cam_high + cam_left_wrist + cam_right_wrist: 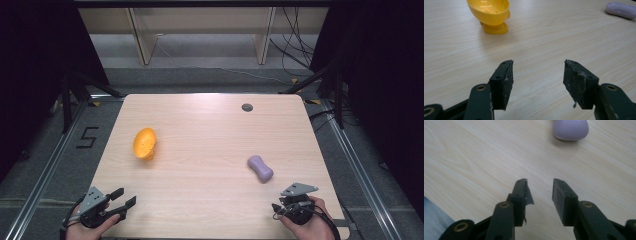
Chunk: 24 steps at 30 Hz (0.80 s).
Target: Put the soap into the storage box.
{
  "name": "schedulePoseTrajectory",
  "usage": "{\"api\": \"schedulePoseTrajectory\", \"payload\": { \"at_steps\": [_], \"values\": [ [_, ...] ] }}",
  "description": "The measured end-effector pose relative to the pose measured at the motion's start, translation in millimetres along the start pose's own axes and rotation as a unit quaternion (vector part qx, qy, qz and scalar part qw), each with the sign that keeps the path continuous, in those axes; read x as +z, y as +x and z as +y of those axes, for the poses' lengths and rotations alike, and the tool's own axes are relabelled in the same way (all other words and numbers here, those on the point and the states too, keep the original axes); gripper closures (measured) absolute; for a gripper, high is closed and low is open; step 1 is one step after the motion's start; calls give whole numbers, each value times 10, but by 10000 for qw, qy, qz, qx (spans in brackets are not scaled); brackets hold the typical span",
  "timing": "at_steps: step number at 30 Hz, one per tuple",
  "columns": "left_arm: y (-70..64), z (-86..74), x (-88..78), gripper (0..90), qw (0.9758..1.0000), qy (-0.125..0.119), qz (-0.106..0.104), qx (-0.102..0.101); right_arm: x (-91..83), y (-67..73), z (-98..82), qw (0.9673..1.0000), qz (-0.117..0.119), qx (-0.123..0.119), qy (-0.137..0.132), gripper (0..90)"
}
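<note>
The person stands at the near edge of a pale wooden table (pixel 210 145), a gripper in each hand. The left gripper (pixel 124 201) sits at about seven o'clock on the tabletop, just inside the near-left corner, its two black jaws pointing up toward one o'clock. In the left gripper view (pixel 537 82) those jaws stand apart with bare wood showing in the gap, nothing between them, so they are released and empty. The right gripper (pixel 276 209) rests at roughly five o'clock, near the near-right corner, with the grey three-cornered plate on top. In the right gripper view (pixel 539 200) its jaws sit closer together than the left pair's, yet a gap with bare wood shows between the pads and they grasp nothing.

The orange-yellow cup (pixel 144 143) lies tipped on its side at about nine o'clock of the table's middle, well apart from the left gripper; in the left gripper view (pixel 489 13) it appears at eleven o'clock, its open mouth turned toward the camera. The lilac soap bar (pixel 260 168) lies flat at about four o'clock of the middle, near the right gripper and at eleven o'clock from it; the right gripper view (pixel 571 129) shows it just ahead of the jaws at twelve o'clock, not touching them

A small round grey plug (pixel 247 107) sits in the table near the far edge at one o'clock
</note>
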<state>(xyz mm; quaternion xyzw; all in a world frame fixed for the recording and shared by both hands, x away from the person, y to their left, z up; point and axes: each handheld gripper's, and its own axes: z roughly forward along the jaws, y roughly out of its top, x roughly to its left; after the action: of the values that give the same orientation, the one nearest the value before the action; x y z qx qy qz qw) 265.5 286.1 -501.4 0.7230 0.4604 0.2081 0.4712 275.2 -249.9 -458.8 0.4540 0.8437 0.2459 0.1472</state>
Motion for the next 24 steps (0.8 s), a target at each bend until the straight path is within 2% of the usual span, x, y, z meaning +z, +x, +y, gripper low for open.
{"api": "schedulePoseTrajectory", "payload": {
  "at_steps": [1, 2, 3, 4, 5, 6, 7, 8, 12, 13, 14, 15, 16, 17, 18, 20, 21, 22, 23, 24],
  "values": [
    [-7, 2, 11, 404, 10000, 19, -33, 10, 24, -10, -2, 10000, -15, -80, 22, 659],
    [-18, 1, 25, 404, 10000, 3, -20, -20, 50, -19, -3, 10000, 35, -12, 71, 660],
    [-18, 8, 31, 405, 10000, 42, -29, 59, 49, -24, -2, 9999, 87, 57, 100, 653],
    [-19, 18, 40, 406, 9999, 33, -11, 139, 54, -47, 4, 9999, 104, 16, 47, 645],
    [-18, 23, 42, 406, 9999, 49, 8, 138, 55, -64, 11, 9999, 138, 63, 17, 634],
    [-10, 26, 50, 407, 9999, 32, -39, 118, 50, -74, 20, 9997, 155, 166, 22, 623],
    [-10, 26, 50, 409, 9999, 32, -39, 118, 50, -74, 20, 9997, 155, 166, 22, 623],
    [-1, 30, 55, 412, 9999, 1, -45, 148, 49, -93, 47, 9989, 183, 395, 151, 610],
    [-8, 27, 55, 412, 9999, 26, -56, 156, 57, -165, 166, 9989, 133, 364, 250, 581],
    [-22, 25, 61, 412, 9999, -20, -39, 129, 66, -183, 238, 9983, 147, 415, 379, 551],
    [-20, 29, 60, 413, 9998, 17, -84, 166, 89, -232, 413, 9969, 144, 391, 673, 523],
    [-34, 31, 64, 412, 9999, -5, -71, 155, 107, -269, 511, 9965, 116, 350, 754, 507],
    [-34, 31, 64, 412, 9999, -5, -71, 155, 134, -307, 608, 9952, 126, 403, 883, 470],
    [-40, 32, 69, 412, 9998, -26, -92, 146, 163, -336, 703, 9926, 132, 478, 1109, 443],
    [-40, 31, 69, 412, 9999, -5, -88, 143, 163, -336, 703, 9926, 132, 478, 1109, 443],
    [-35, 30, 68, 411, 9998, 33, -90, 179, 226, -386, 867, 9885, -15, 433, 1451, 424],
    [-34, 26, 73, 411, 9998, -5, -88, 171, 260, -423, 956, 9860, 2, 340, 1630, 412],
    [-30, 25, 73, 411, 9998, 7, -114, 165, 316, -439, 1055, 9850, 34, 365, 1684, 385],
    [-36, 26, 71, 410, 9999, -5, -45, 160, 360, -446, 1104, 9859, 73, 343, 1637, 380],
    [-32, 25, 74, 410, 9998, -18, -93, 154, 403, -443, 1159, 9842, 120, 438, 1711, 375]
  ]
}}
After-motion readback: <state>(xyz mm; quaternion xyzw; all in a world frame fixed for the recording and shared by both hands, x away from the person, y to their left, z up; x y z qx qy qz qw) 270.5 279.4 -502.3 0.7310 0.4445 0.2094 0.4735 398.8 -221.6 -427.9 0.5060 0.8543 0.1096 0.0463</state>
